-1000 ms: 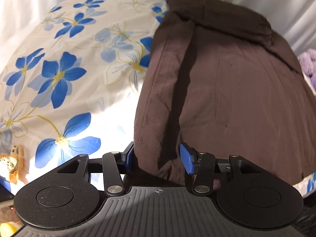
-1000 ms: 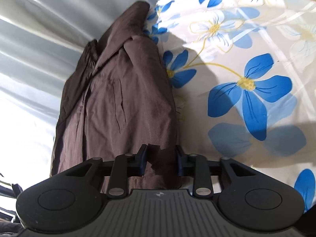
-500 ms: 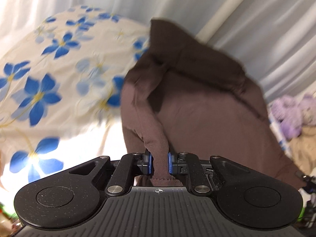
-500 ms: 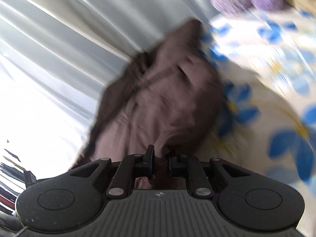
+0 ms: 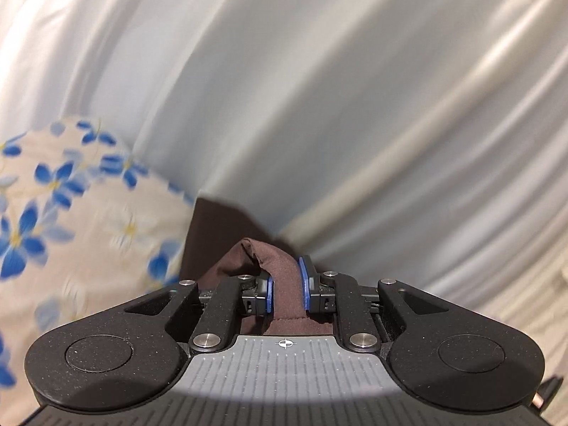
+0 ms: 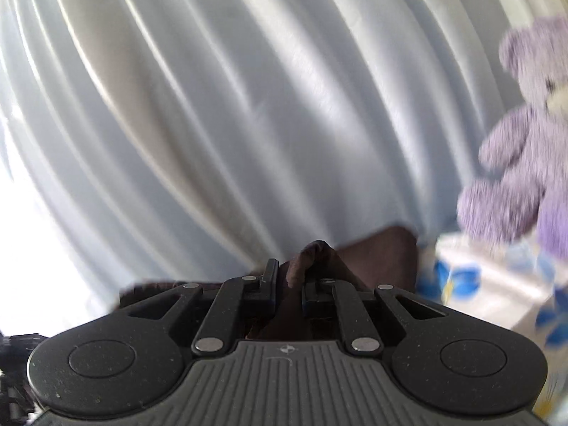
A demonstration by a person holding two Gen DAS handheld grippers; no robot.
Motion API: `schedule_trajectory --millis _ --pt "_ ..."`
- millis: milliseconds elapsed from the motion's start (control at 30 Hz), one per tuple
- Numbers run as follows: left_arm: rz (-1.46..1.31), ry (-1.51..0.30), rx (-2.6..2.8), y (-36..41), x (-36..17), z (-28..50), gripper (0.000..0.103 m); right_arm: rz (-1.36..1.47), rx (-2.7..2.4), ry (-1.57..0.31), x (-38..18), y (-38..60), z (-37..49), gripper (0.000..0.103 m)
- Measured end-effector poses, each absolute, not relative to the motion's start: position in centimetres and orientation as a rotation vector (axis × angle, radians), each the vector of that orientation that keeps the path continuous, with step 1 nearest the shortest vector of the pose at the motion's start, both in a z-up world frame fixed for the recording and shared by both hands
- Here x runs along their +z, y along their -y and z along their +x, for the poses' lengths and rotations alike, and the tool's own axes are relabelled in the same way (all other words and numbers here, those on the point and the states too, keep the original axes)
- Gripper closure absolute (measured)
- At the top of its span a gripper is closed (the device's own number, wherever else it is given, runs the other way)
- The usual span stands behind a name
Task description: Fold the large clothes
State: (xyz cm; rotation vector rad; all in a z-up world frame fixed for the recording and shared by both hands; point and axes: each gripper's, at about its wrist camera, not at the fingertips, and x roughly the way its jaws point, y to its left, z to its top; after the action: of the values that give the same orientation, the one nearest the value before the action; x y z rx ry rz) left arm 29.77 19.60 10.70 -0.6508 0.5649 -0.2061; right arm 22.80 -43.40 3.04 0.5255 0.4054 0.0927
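The dark brown garment [image 5: 213,234] lies on a bed with a white sheet printed with blue flowers [image 5: 46,191]. My left gripper [image 5: 287,285] is shut on a hemmed edge of the garment, which bulges up between its blue pads. My right gripper [image 6: 288,282] is shut on another bunched edge of the same brown garment [image 6: 383,255]. Both grippers are raised and tilted up, so most of the garment hangs below them, out of sight.
A pale pleated curtain [image 5: 319,88] fills most of both views, also in the right wrist view [image 6: 213,106]. A purple teddy bear [image 6: 525,142] sits at the right on the flowered bed [image 6: 497,284].
Both grippers closed on the garment's edges and lifted it, tilting up towards the curtain. The spread garment and bed have dropped almost out of both views.
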Motion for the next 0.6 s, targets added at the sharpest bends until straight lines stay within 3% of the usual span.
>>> schedule_trajectory --millis 200,333,400,467,567,600 --pt "-0.66 -0.488 -0.096 -18.0 9.3 41.1 0.084 0.516 -0.126 -0.352 2.2 44.0 32.6 0.092" --pt "-0.611 -0.546 -0.008 -15.3 4.5 47.4 0.082 0.454 -0.235 -0.418 -2.5 42.5 38.8 0.092" --pt "-0.593 -0.588 0.021 -14.6 1.6 49.3 0.076 0.457 -0.254 -0.461 -5.0 42.4 40.7 0.092" --pt "-0.583 -0.637 0.046 -14.4 -0.8 50.2 0.074 0.466 -0.238 -0.494 -6.7 42.5 41.8 0.087" --pt "-0.61 -0.673 0.008 -15.9 -2.6 49.5 0.07 0.441 -0.221 -0.505 -6.7 42.8 41.8 0.056" --pt "-0.636 -0.666 -0.006 -16.9 -2.6 49.0 0.065 0.414 -0.25 -0.455 -6.0 42.8 40.8 0.031"
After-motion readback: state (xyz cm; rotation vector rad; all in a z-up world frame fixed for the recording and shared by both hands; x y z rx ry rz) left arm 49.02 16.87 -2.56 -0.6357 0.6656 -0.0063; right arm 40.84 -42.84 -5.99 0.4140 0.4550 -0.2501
